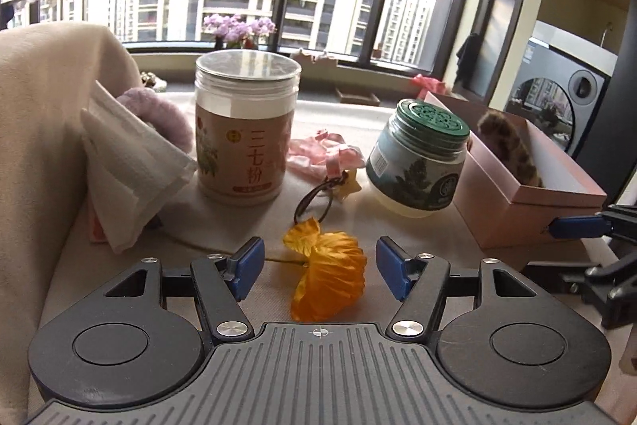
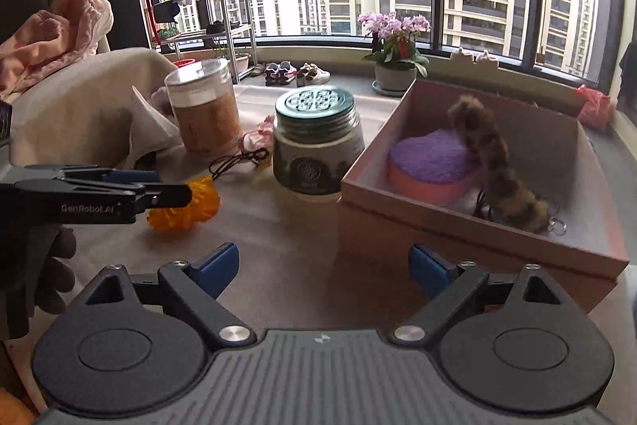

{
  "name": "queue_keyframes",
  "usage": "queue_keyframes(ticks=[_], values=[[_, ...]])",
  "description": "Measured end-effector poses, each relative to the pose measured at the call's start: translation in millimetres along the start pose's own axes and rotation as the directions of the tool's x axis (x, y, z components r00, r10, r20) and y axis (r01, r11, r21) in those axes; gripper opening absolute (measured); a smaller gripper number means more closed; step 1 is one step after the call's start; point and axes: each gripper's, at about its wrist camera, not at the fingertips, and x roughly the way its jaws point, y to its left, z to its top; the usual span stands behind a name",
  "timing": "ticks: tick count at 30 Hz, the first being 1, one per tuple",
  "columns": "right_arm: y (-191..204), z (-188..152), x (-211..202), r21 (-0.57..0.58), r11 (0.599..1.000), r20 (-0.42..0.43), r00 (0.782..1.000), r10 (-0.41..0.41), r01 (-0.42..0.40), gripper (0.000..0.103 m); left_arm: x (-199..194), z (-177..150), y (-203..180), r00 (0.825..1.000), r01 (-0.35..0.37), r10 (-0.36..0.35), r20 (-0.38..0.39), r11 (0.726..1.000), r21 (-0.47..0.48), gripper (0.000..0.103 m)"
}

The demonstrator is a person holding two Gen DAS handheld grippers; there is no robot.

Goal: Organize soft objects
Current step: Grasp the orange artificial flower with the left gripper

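An orange fabric flower (image 1: 330, 269) lies on the beige surface between the open blue pads of my left gripper (image 1: 320, 265); the pads are apart from it. It also shows in the right wrist view (image 2: 187, 206), partly behind the left gripper. The pink open box (image 1: 529, 182) (image 2: 458, 226) holds a furry brown tail (image 2: 497, 170) and a purple-and-pink cushion (image 2: 430, 166). My right gripper (image 2: 324, 269) is open and empty in front of the box's near left corner. A pink fabric piece (image 1: 318, 154), a white folded cloth (image 1: 131, 162) and a lilac fluffy item (image 1: 159, 110) lie further back.
A tall clear-lidded canister (image 1: 245, 122) (image 2: 205, 106) and a green-lidded jar (image 1: 418, 158) (image 2: 316, 146) stand mid-surface. A dark cord loop with a star charm (image 1: 322, 198) lies between them. A beige blanket (image 1: 43, 130) rises at left. Windows and a potted orchid (image 2: 394, 54) are behind.
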Motion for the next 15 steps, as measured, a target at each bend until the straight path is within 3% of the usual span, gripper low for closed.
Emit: queue_keyframes(ticks=[6, 8, 10, 15], values=[[13.3, -23.4, 28.5, -0.029, 0.999, -0.064, 0.998, -0.020, 0.018, 0.094, 20.2, -5.5, -11.7, 0.999, -0.048, 0.049, -0.010, 0.997, 0.054, 0.067], [17.4, -26.7, 29.6, -0.059, 0.998, -0.061, 0.997, -0.036, 0.032, 0.096, 21.1, -7.5, -12.0, 0.999, -0.049, 0.050, -0.011, 0.996, 0.073, 0.058], [19.1, -25.7, 30.7, -0.062, 0.998, -0.065, 0.997, -0.038, 0.034, 0.098, 18.3, -9.6, -12.2, 0.998, -0.059, 0.059, -0.004, 0.993, 0.105, 0.020], [20.7, -26.3, 36.5, -0.069, 0.997, -0.076, 0.997, -0.035, 0.030, 0.103, 5.6, -15.5, -6.5, 0.998, -0.055, 0.055, 0.003, 0.992, 0.116, 0.020]])
